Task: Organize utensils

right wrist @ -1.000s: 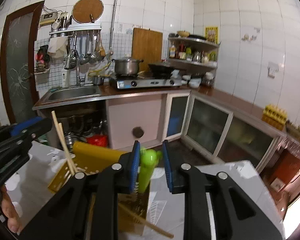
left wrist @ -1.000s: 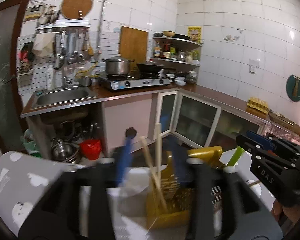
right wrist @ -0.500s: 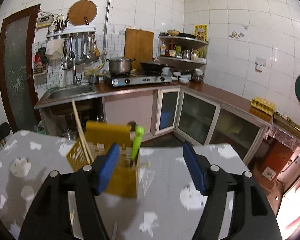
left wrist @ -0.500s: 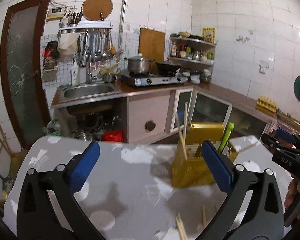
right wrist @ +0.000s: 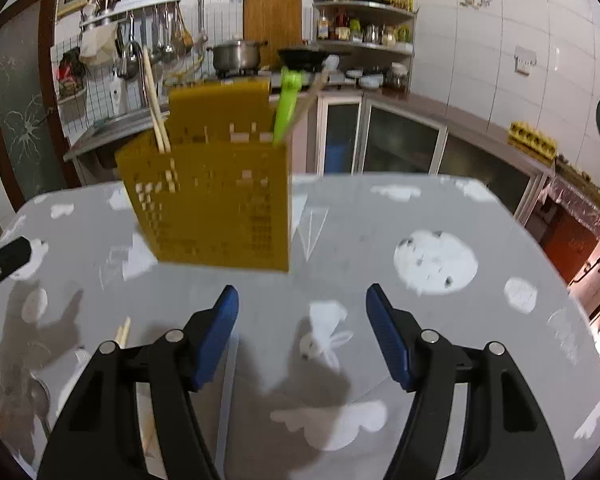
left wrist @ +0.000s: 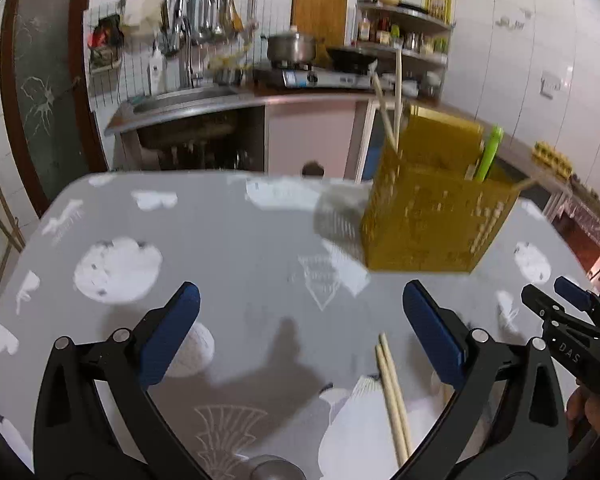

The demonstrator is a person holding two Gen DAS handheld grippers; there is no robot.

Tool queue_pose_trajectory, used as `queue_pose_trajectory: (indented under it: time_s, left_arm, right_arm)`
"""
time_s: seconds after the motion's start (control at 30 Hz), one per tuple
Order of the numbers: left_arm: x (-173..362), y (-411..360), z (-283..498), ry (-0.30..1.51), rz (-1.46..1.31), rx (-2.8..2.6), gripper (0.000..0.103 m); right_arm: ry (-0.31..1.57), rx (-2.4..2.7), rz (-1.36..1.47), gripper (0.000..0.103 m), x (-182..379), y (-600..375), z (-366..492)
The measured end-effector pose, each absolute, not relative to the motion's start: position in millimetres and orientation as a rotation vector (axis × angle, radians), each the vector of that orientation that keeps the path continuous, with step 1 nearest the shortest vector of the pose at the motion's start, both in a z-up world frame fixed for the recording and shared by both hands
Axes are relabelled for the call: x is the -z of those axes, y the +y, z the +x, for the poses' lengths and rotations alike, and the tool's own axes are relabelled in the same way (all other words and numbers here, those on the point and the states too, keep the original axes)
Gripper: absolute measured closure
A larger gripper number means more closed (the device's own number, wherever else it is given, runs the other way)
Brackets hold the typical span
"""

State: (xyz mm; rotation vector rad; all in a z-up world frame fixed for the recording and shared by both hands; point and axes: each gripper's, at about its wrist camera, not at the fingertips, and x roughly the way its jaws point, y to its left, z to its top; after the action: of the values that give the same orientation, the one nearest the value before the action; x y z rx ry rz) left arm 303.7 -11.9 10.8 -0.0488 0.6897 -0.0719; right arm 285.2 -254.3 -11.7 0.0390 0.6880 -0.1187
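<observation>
- Both tools, left tool (left wrist: 300,336) and right tool (right wrist: 302,336), now stand spread and empty, pulled back from the perforated yellow plastic utensil holder (right wrist: 216,204).
- Pale wooden chopsticks (left wrist: 392,396) lie on the grey patterned table (left wrist: 220,240), probably next to collect.

A grey tablecloth (right wrist: 380,240) printed with white clouds and rabbits covers the table. Behind it runs a kitchen counter with a steel sink (left wrist: 180,98) and a gas stove (left wrist: 320,76) — a lidded steel pot (right wrist: 234,54) and a dark wok (right wrist: 304,56) sit on the burners. A wooden cutting board (right wrist: 272,24) leans against the white wall tiles, beside a corner shelf (right wrist: 364,24) crowded with jars and bottles. Ladles hang from a rack (right wrist: 140,12) above the sink. An egg tray (right wrist: 534,142) rests on the side counter — a dark door (left wrist: 40,92) stands far left.
</observation>
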Motion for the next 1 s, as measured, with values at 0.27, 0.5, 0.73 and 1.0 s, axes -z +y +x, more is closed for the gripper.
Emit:
queue_pose_trajectory:
  time_s: [0.27, 0.5, 0.73, 1.0]
  left_arm:
    - [26.8, -20.2, 314.1, 0.807, -0.09, 0.07, 0.005]
    - [41.1, -30.6, 316.3, 0.855, -0.057, 0.079, 0.005]
    - [56.2, -36.9, 319.3, 0.904, -0.046, 0.111, 0.005]
    - [60.8, -48.0, 317.5, 0.921, 0.014, 0.11, 0.005]
  right_arm:
    - [0.771, 0.095, 0.055, 0.037, 42.7, -243.6, 290.7]
    - [0.86, 0.085, 0.0, 0.041, 63.6, -223.2, 300.5]
    - [0.881, 0.041, 0.01, 0.073, 67.1, -220.6, 304.4]
    - [0.87, 0.005, 0.026, 0.093, 66.5, -225.3, 303.4]
